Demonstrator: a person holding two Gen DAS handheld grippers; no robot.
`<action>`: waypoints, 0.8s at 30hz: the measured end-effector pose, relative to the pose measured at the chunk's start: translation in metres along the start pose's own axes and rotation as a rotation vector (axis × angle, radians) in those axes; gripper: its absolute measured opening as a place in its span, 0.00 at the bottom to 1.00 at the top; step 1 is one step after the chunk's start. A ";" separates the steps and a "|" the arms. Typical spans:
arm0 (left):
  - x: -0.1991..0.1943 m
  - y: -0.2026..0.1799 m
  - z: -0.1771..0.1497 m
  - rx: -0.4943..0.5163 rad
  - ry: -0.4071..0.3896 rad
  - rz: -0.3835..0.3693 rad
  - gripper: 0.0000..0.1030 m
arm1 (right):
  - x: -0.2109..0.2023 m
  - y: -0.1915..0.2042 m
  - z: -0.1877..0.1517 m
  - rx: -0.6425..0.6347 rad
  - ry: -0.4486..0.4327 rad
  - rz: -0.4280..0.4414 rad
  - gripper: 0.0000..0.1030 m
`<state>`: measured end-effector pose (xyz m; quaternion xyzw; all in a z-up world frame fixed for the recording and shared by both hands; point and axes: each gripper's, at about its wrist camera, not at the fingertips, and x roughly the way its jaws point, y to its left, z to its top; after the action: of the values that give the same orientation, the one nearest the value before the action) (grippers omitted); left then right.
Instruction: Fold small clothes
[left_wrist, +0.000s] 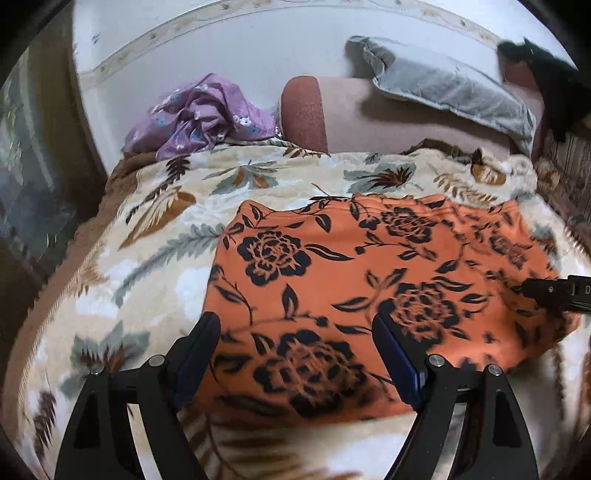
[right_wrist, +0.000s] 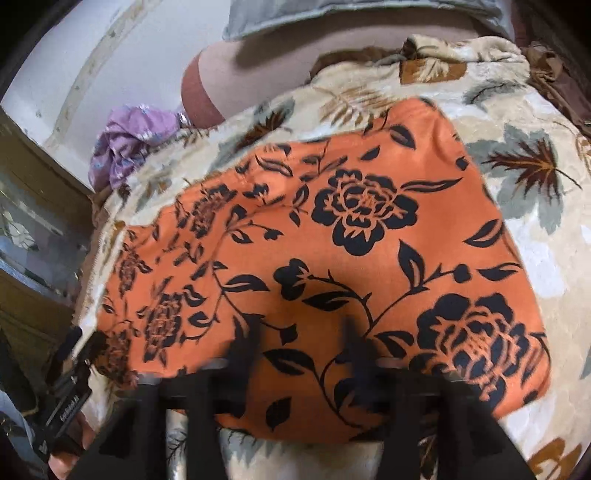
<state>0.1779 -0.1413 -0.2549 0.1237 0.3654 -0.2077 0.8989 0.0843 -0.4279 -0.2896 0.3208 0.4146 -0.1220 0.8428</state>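
I have the orange floral garment (left_wrist: 369, 273) lying flat on the leaf-print blanket (left_wrist: 155, 221) that covers the bed, its near edge just under both sets of tongs. My left tongs (left_wrist: 295, 332) are spread wide, hovering over the near left part of the cloth with nothing between them. My right tongs (right_wrist: 301, 339) are smeared by motion blur; they look parted over the near edge, but I cannot tell for certain whether they hold any fabric.

The risks I see from here:
- The blanket is plush and sits right beneath the garment, so a deep pinch could catch blanket pile along with the cloth and drag both.
- The cloth looks already doubled, so I might grab only the top layer and peel it open.
- If my two grips land unevenly, the fold would come out skewed.
- The crumpled purple garment (left_wrist: 199, 114) lies well apart and should not interfere.
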 end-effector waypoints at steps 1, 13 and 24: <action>-0.007 -0.001 -0.002 -0.025 0.004 -0.014 0.82 | -0.008 0.000 -0.002 -0.003 -0.020 0.007 0.64; -0.087 -0.026 -0.029 -0.107 -0.001 -0.097 0.84 | -0.096 -0.022 -0.033 0.107 -0.141 0.139 0.64; -0.047 -0.020 -0.044 -0.048 0.051 0.002 0.87 | -0.079 -0.036 -0.056 0.211 -0.050 0.195 0.64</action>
<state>0.1117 -0.1295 -0.2538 0.1079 0.3929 -0.1947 0.8922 -0.0175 -0.4245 -0.2694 0.4430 0.3453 -0.0904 0.8224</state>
